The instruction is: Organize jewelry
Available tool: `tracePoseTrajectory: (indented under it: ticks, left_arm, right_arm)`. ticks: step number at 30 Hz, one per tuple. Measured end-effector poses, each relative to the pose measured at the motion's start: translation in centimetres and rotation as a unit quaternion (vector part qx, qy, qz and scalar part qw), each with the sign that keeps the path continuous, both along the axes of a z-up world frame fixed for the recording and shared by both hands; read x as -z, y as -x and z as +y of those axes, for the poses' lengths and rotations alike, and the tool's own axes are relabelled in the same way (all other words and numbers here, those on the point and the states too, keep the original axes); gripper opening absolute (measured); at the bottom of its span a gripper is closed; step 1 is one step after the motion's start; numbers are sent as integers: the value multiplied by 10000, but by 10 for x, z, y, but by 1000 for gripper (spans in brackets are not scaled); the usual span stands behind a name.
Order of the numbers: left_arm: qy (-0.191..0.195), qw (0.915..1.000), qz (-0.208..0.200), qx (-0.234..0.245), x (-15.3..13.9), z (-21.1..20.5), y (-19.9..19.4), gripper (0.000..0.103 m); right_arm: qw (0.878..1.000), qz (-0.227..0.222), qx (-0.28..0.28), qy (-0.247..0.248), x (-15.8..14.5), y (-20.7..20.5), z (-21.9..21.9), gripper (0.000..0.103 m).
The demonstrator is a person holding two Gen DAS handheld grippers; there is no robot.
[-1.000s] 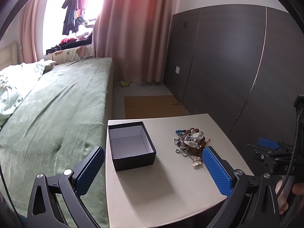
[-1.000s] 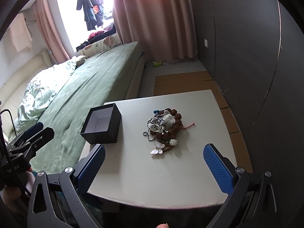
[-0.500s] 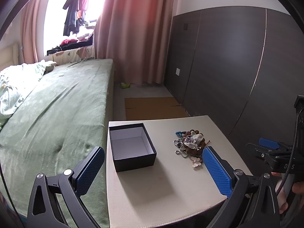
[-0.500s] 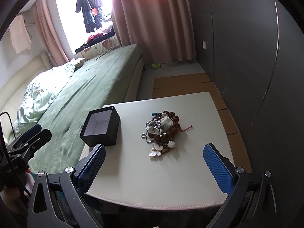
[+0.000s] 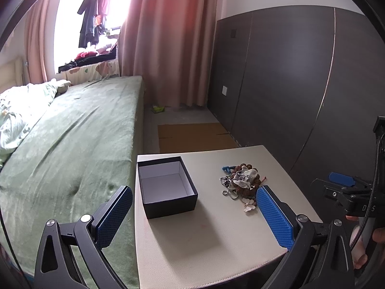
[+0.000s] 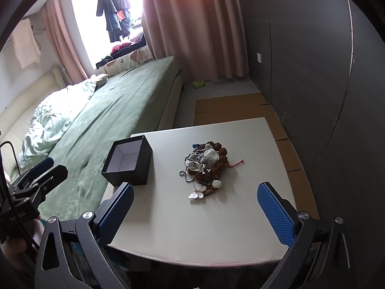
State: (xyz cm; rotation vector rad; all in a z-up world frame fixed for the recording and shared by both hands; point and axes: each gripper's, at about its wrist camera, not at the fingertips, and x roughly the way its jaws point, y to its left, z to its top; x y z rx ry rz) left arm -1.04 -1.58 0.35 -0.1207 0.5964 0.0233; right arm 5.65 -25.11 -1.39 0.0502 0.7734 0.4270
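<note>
A pile of jewelry, with brown beads, silver chains and a white butterfly piece, lies on a small white table. An open black box with a white, empty inside stands to the pile's left. My left gripper is open and empty, held above the table's near edge, nearer than the box. My right gripper is open and empty, nearer than the pile. Each gripper shows at the edge of the other's view.
A bed with a green cover runs along the table's left side. A dark panelled wall stands to the right. Flat cardboard lies on the floor beyond the table. Pink curtains hang at the back.
Both grippers have drifted slightly back and up from the table; the box and jewelry pile have not moved. Both stay open.
</note>
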Motion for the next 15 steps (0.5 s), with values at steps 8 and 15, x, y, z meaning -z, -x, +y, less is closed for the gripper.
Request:
tracePoseTrajectory:
  ticks: [8,15]
  left_arm:
    - [-56,10000,24,54,3,-4,-3,103]
    - [8,10000,5,57,4,-5,-6,103]
  right_arm:
    - [10000,-30,64,-53,-2,0,-6,103]
    - [9999,-45,99,-89,-7,-2,-10,103]
